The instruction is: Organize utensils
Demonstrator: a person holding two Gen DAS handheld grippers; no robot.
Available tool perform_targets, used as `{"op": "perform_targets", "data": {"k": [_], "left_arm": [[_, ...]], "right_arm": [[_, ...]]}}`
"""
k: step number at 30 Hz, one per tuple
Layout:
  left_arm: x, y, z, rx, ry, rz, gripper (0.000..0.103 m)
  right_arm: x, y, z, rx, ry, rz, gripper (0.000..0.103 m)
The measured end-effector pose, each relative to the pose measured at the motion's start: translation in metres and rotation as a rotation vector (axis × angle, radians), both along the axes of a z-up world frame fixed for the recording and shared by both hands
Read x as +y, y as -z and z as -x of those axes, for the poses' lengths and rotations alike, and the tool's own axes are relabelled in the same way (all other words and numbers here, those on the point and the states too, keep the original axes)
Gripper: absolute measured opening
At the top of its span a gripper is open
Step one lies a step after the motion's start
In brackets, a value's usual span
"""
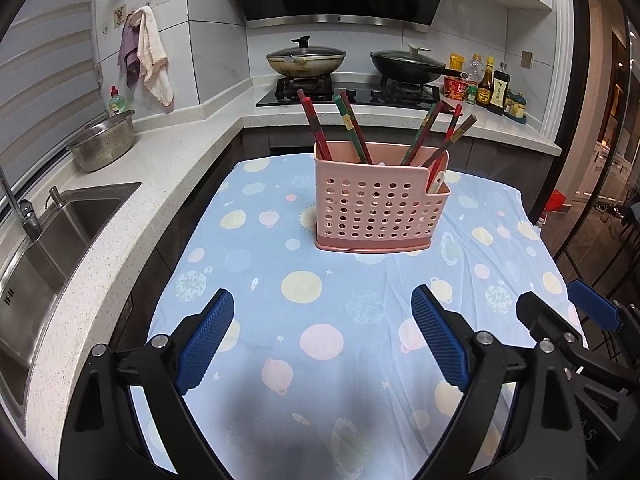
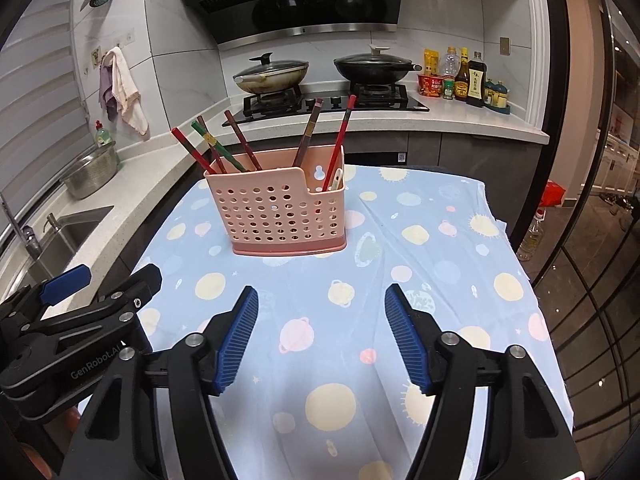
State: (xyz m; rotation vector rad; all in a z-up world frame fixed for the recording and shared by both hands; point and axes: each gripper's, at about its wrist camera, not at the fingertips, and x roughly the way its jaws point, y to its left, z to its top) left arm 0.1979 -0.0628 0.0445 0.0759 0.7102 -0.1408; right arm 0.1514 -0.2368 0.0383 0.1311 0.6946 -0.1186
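1. Table w/ blue planet-print cloth; both claws hover low over its near end, nothing under them.
2. Caddy, pink, perforated, upright mid-table, well apart from both claws.
3. L gripper: jaws spread wide, empty.
4. R gripper: jaws apart, empty, just beside L.
5. Chopsticks stand tilted in caddy, fanned to both ends; white utensil in low right compartment.

Table, patterned blue cloth; pink utensil holder on cloth.
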Motion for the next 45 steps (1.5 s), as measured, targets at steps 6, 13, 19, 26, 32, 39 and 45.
{"op": "perform_targets", "data": {"k": [6,13,19,26,32,39,45], "left_arm": [[0.000,0.002,-0.001,0.003,-0.007,-0.004,0.089],[0.003,0.004,-0.002,0.005,-0.020,-0.006,0.094],[0.004,0.008,-0.003,0.010,-0.028,-0.016,0.095],[0.009,0.010,-0.003,0.015,-0.036,-0.011,0.096],[0.010,0.011,-0.003,0.017,-0.036,-0.013,0.096],[0.010,0.013,-0.004,0.016,-0.035,-0.020,0.096],[0.011,0.013,-0.005,0.018,-0.042,-0.022,0.096]], "right_arm": [[-0.003,0.000,0.001,-0.001,0.022,-0.006,0.072],[-0.010,0.005,0.001,0.001,0.047,-0.027,0.085],[-0.008,0.006,0.000,0.008,0.049,0.016,0.097],[-0.006,0.008,0.001,0.015,0.051,0.032,0.097],[-0.003,0.010,0.000,0.022,0.045,0.037,0.097],[-0.003,0.010,0.000,0.021,0.046,0.038,0.097],[-0.003,0.012,0.001,0.027,0.043,0.043,0.097]]}}
